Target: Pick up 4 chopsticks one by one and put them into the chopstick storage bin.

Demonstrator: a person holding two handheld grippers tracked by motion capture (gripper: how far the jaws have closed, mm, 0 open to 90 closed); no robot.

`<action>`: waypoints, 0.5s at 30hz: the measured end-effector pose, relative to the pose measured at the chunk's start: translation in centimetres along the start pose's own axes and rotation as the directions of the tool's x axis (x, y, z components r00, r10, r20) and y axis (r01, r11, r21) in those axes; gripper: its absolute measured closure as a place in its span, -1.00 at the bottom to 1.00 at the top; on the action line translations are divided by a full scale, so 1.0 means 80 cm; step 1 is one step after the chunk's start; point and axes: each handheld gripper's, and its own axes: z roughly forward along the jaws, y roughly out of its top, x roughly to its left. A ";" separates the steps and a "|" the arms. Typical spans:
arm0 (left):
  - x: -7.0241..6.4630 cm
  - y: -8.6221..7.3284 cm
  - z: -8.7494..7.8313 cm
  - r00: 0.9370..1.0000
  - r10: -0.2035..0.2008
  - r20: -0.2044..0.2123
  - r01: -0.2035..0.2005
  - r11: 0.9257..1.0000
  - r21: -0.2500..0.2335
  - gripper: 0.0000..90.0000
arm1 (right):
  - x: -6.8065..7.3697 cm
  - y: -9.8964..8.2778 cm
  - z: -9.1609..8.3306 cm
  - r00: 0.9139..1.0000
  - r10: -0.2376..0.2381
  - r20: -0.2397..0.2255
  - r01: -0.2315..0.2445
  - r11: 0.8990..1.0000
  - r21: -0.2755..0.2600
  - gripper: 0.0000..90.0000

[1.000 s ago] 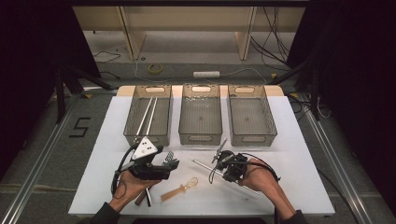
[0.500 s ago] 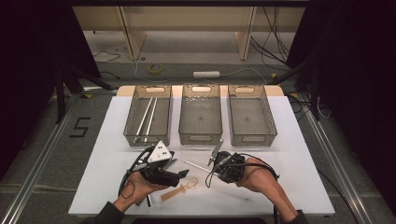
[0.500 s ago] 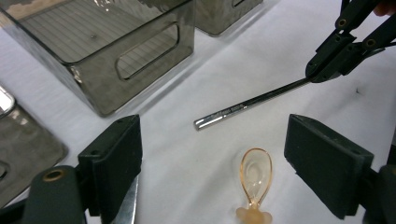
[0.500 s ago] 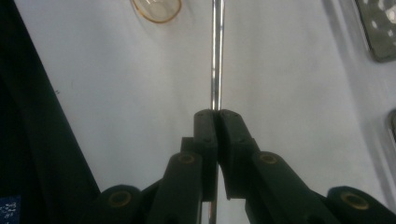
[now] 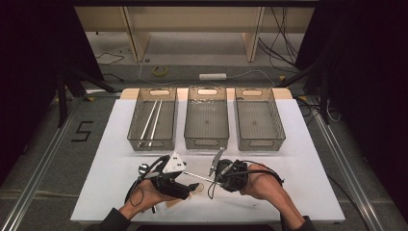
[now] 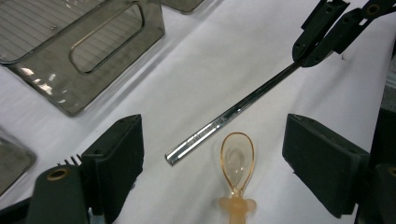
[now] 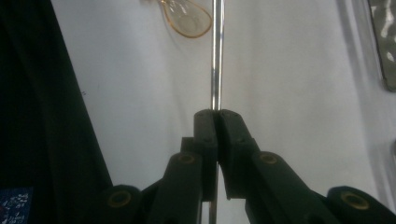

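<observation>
My right gripper (image 5: 222, 177) is shut on one end of a thin metal chopstick (image 5: 199, 177), which sticks out level toward the left gripper. In the right gripper view the jaws (image 7: 217, 115) pinch the chopstick (image 7: 217, 56) between them. My left gripper (image 5: 179, 184) stands open low over the mat. In the left gripper view its open jaws (image 6: 212, 144) straddle an amber plastic spoon (image 6: 237, 161) that lies flat on the mat. The chopstick's free end (image 6: 205, 135) hangs just beyond the spoon's bowl, and the right gripper (image 6: 322, 37) shows at the top right.
Three grey see-through bins stand in a row at the back of the white mat (image 5: 96, 192): the left bin (image 5: 151, 143) holds two metal chopsticks (image 5: 153, 120), while the middle bin (image 5: 207, 143) and right bin (image 5: 260, 143) look bare. A small shiny utensil (image 5: 143, 168) lies left of the left gripper.
The left gripper has moved right and nearer, over the amber spoon. The right gripper has shifted slightly left and risen with the chopstick, bringing the two grippers close together.
</observation>
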 end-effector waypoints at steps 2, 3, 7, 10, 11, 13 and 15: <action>-0.002 0.000 0.002 1.000 0.020 0.002 -0.020 1.000 0.013 -0.55 | 0.002 0.002 0.000 1.000 -0.017 -0.006 0.018 1.000 0.004 0.93; -0.004 0.000 0.003 1.000 0.024 0.005 -0.024 1.000 0.019 -0.55 | 0.003 0.003 0.000 1.000 -0.026 -0.005 0.026 1.000 0.004 0.93; -0.009 0.000 0.006 0.998 0.056 0.030 -0.057 0.998 0.040 -0.52 | 0.008 0.006 0.001 0.998 -0.056 -0.014 0.056 0.998 0.003 0.93; -0.012 -0.001 0.007 0.995 0.087 0.053 -0.089 0.995 0.050 -0.42 | 0.011 0.007 0.000 0.998 -0.068 -0.016 0.068 0.998 -0.001 0.93; -0.013 -0.001 0.008 0.994 0.088 0.058 -0.091 0.995 0.049 -0.39 | 0.012 0.008 -0.002 0.997 -0.079 -0.016 0.079 0.997 0.007 0.93; -0.014 -0.001 0.008 0.992 0.110 0.067 -0.114 0.992 0.058 -0.31 | 0.013 0.008 -0.002 0.996 -0.091 -0.017 0.091 0.996 0.000 0.93; -0.017 -0.002 0.009 0.989 0.128 0.071 -0.132 0.989 0.065 -0.23 | 0.014 0.008 -0.002 0.995 -0.102 -0.020 0.102 0.995 0.001 0.93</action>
